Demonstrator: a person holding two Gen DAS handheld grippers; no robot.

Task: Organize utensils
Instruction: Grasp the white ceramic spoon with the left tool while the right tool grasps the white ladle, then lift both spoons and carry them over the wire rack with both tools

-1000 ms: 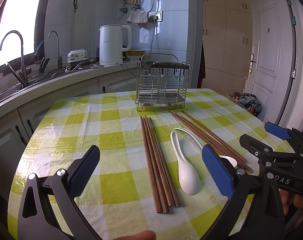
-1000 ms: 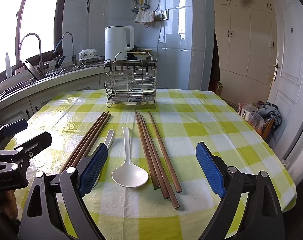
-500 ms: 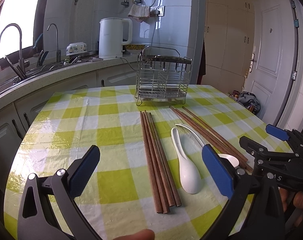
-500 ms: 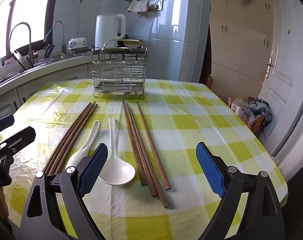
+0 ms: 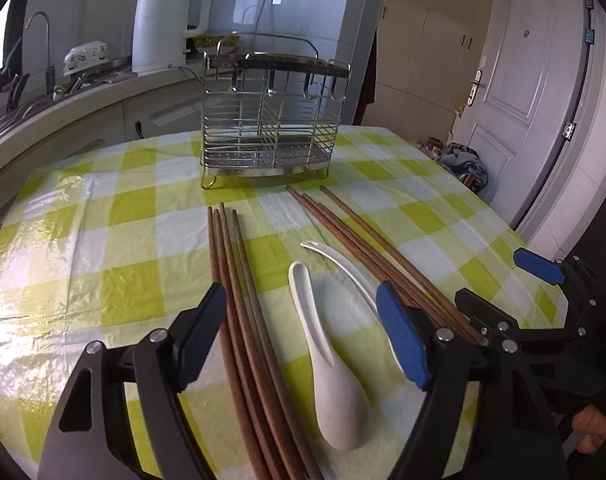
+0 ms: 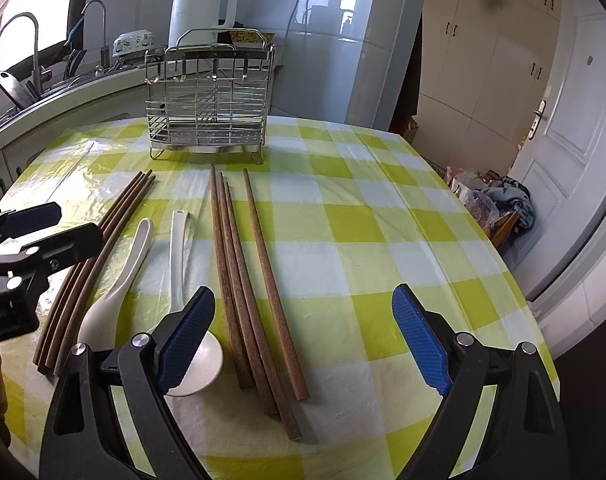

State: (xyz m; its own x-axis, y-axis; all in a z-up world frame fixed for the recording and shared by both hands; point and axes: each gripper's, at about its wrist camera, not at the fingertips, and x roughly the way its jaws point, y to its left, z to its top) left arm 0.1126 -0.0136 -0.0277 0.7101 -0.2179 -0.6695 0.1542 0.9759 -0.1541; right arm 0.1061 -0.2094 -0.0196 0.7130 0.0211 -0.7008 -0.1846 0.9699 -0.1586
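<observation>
Two bundles of brown chopsticks and two white spoons lie on the checked table. My left gripper [image 5: 303, 336] is open, low over the left bundle [image 5: 239, 300] and one spoon [image 5: 331, 368]; the second spoon [image 5: 339, 264] and right bundle [image 5: 367, 248] lie beside it. My right gripper [image 6: 303, 344] is open over the right bundle [image 6: 247, 280], its left finger over a spoon bowl [image 6: 199, 372]. The other spoon [image 6: 115, 288] and left bundle [image 6: 99, 256] lie to its left. A wire utensil rack [image 5: 269, 120] stands at the far side, also in the right wrist view [image 6: 209, 100].
A white kettle [image 5: 163, 24] and a sink with taps [image 6: 19, 60] are on the counter behind the table. A door [image 5: 515, 92] and a pile of cloth [image 6: 503, 200] are to the right. The table edge [image 6: 539, 308] curves close by on the right.
Both grippers have moved forward and lower toward the utensils. The left gripper's jaws have narrowed somewhat around the left chopsticks and spoon. Nothing has been picked up.
</observation>
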